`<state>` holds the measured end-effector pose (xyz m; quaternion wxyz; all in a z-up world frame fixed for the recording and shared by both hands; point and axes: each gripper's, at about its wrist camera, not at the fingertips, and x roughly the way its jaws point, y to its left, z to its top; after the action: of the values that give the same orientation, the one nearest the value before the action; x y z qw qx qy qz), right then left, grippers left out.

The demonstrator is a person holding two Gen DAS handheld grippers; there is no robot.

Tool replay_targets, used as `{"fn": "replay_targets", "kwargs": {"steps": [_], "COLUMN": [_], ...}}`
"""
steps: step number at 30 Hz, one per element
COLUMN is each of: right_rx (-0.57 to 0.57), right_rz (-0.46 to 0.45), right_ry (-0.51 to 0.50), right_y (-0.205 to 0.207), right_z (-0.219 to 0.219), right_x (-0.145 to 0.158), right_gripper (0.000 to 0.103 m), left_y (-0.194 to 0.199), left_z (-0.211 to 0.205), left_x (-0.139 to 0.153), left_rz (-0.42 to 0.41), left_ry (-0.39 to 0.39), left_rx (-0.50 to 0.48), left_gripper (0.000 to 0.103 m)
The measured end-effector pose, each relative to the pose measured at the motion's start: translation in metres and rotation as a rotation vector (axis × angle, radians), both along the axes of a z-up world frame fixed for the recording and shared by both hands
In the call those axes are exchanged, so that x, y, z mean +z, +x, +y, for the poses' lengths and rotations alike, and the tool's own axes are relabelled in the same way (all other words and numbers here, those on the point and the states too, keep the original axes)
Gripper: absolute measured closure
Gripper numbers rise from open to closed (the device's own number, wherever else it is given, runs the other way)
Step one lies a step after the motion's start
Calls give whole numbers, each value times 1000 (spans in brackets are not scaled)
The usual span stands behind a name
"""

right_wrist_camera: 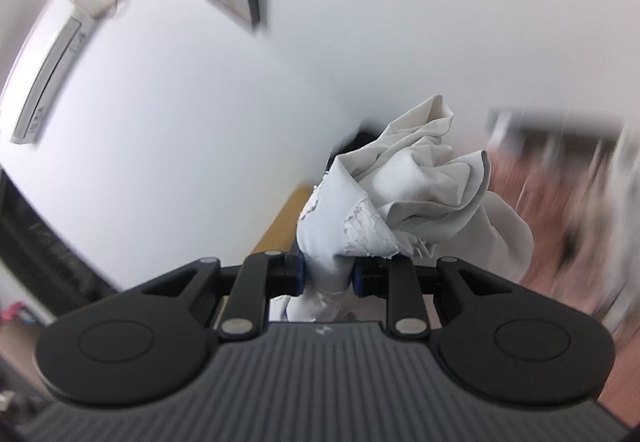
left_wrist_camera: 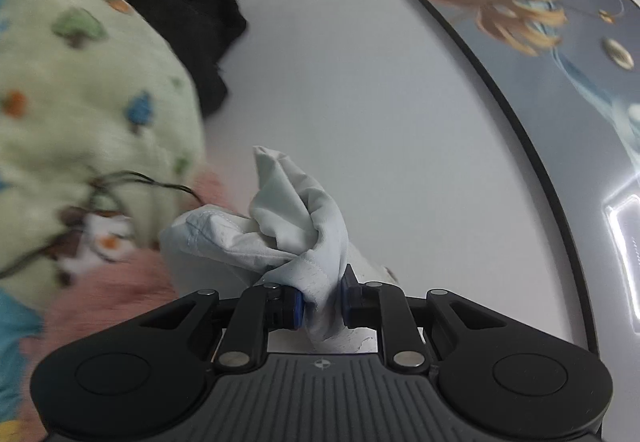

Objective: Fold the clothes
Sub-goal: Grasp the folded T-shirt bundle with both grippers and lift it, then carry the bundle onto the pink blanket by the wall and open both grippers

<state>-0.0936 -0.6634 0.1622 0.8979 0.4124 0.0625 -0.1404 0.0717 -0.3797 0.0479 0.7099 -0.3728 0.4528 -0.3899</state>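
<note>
Lighting is soft, even and fairly bright in both views, with pale walls and only faint shadows. Strong glare streaks the framed picture (left_wrist_camera: 560, 54) at the right edge of the left wrist view. Motion blur smears the patterned bedding (left_wrist_camera: 80, 90) there, and the air conditioner (right_wrist_camera: 48, 70) and right side of the right wrist view. Fisheye distortion bends straight edges. Each tool body is sharp.

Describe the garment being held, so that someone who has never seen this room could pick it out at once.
Start from the heap of clothes at the left of the left wrist view, with its green patterned fleece, black piece and pink fabric. Beside it, a crumpled white garment is pinched in the left hand-held gripper. It alone is plain, thin and pale; the right hand-held gripper also clamps bunched white cloth.
</note>
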Motion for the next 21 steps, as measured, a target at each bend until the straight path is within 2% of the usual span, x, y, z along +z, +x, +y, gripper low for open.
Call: {"fn": "replay_targets", "kwargs": {"steps": [2, 6, 11, 15, 18, 21], "right_rx": [-60, -138, -134, -122, -120, -121], "right_rz": [10, 100, 166, 185, 233, 300], "right_ry": [-80, -144, 3, 35, 63, 93], "right_y": [-13, -35, -74, -91, -89, -91], "right_z": [-14, -27, -28, -9, 3, 8], "right_x": [1, -39, -112, -148, -160, -159], "right_gripper": [78, 78, 78, 78, 76, 74], "left_y": [-1, -5, -38, -47, -53, -59], "left_z": [-48, -137, -116, -99, -92, -85], "left_x": [7, 17, -27, -55, -63, -53], "left_rz": [-30, -89, -156, -221, -267, -292], "left_ry": [-6, -11, 145, 219, 263, 303], "left_rx": [-64, -189, -294, -332, -352, -375], "left_gripper": [85, 85, 85, 85, 81, 76]}}
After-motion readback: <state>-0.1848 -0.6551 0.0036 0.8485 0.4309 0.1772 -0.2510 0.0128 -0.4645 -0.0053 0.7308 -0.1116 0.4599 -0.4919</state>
